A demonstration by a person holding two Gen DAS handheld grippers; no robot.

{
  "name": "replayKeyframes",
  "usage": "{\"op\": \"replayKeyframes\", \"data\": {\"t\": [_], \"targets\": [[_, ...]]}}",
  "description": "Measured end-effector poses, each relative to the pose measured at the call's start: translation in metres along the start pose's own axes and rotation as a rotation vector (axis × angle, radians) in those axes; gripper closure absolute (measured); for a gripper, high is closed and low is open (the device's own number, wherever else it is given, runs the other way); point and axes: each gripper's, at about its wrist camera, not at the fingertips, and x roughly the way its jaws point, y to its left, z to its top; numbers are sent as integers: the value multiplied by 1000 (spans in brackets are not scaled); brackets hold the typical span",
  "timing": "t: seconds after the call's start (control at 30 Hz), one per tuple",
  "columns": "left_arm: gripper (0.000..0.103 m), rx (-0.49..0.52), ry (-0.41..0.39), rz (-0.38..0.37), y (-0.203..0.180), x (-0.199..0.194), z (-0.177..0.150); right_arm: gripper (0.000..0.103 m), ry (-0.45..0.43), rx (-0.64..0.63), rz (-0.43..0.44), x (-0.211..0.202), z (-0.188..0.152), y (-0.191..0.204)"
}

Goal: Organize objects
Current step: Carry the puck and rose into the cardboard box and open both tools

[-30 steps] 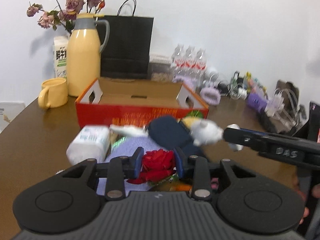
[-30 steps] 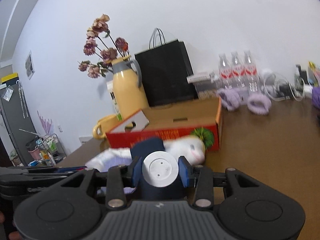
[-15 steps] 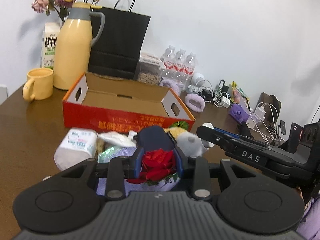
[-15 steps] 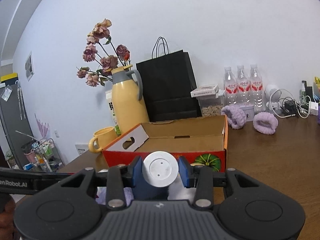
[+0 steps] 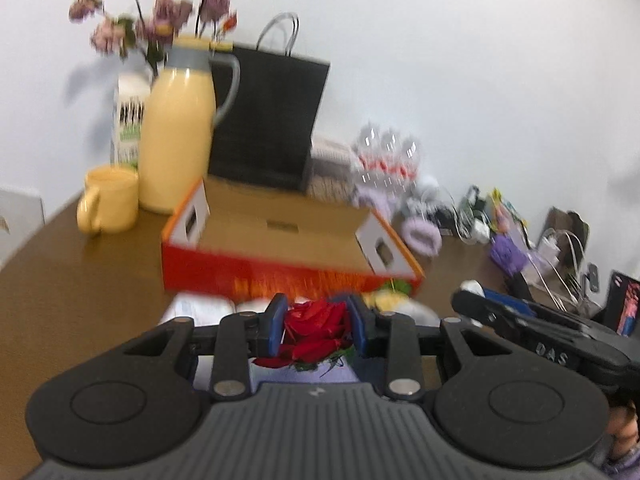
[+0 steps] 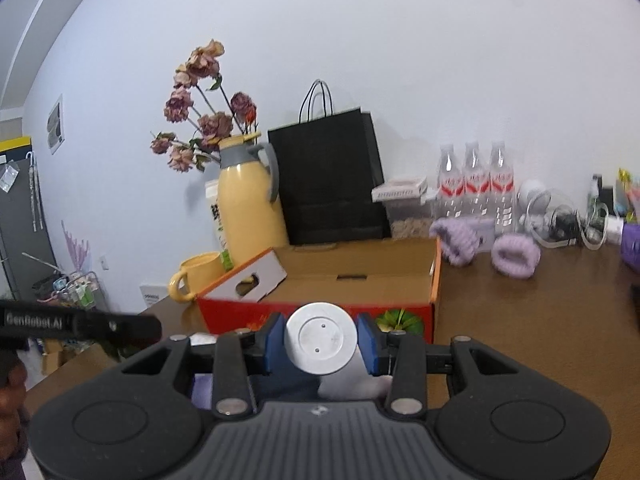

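My left gripper (image 5: 316,328) is shut on a red artificial rose (image 5: 314,330), lifted above a heap of items in front of the open red cardboard box (image 5: 288,256). A dark blue bottle with a round white base (image 6: 321,338) sits between the blue pads of my right gripper (image 6: 321,340), which is shut on it. The same box (image 6: 360,280) lies just beyond that gripper. In the left wrist view the right gripper's black body (image 5: 552,344) shows at the right. White and purple items (image 6: 352,384) lie under the bottle, mostly hidden.
Behind the box stand a yellow thermos jug (image 5: 180,136) with dried flowers, a yellow mug (image 5: 108,204), a milk carton, a black paper bag (image 6: 328,184) and three water bottles (image 6: 476,188). Purple scrunchies (image 6: 516,256), cables and chargers crowd the table's right side.
The left gripper has risen with the rose, so the heap has sunk lower in its view. The right gripper's view has lifted a little, with the bottle still held.
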Motion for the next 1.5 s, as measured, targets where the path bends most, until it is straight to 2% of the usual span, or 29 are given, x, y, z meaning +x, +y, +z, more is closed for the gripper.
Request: {"op": "replayKeyframes", "data": {"t": [0.13, 0.27, 0.5, 0.6, 0.7, 0.77, 0.8, 0.83, 0.87, 0.9, 0.93, 1.0, 1.3, 1.5], "targets": [[70, 6, -59, 36, -3, 25, 27, 65, -24, -37, -28, 21, 23, -3], [69, 10, -83, 97, -3, 62, 44, 65, -6, -72, -62, 60, 41, -7], [69, 27, -44, 219, 6, 142, 56, 65, 105, -101, -127, 142, 50, -19], [69, 50, -7, 228, 10, 163, 51, 65, 167, -107, -146, 171, 45, -21], [67, 65, 11, 229, 14, 173, 48, 64, 195, -115, -152, 182, 38, -22], [58, 69, 20, 229, 16, 177, 45, 64, 216, -112, -157, 184, 34, -24], [41, 72, 24, 230, 17, 178, 44, 63, 224, -107, -158, 185, 33, -25], [20, 74, 21, 231, 17, 177, 43, 54, 228, -101, -157, 185, 33, -27], [12, 74, 6, 226, 17, 176, 42, 46, 230, -97, -159, 184, 33, -28], [0, 73, -9, 225, 16, 174, 42, 29, 226, -95, -162, 183, 33, -29], [0, 71, -26, 230, 16, 171, 43, 13, 219, -97, -164, 181, 34, -28], [0, 68, -37, 231, 14, 168, 45, 1, 199, -100, -165, 177, 35, -28], [0, 92, -91, 221, 2, 144, 50, 0, 142, -95, -189, 157, 44, -25], [0, 94, -98, 222, -1, 122, 50, 0, 113, -100, -187, 132, 48, -17]]}}
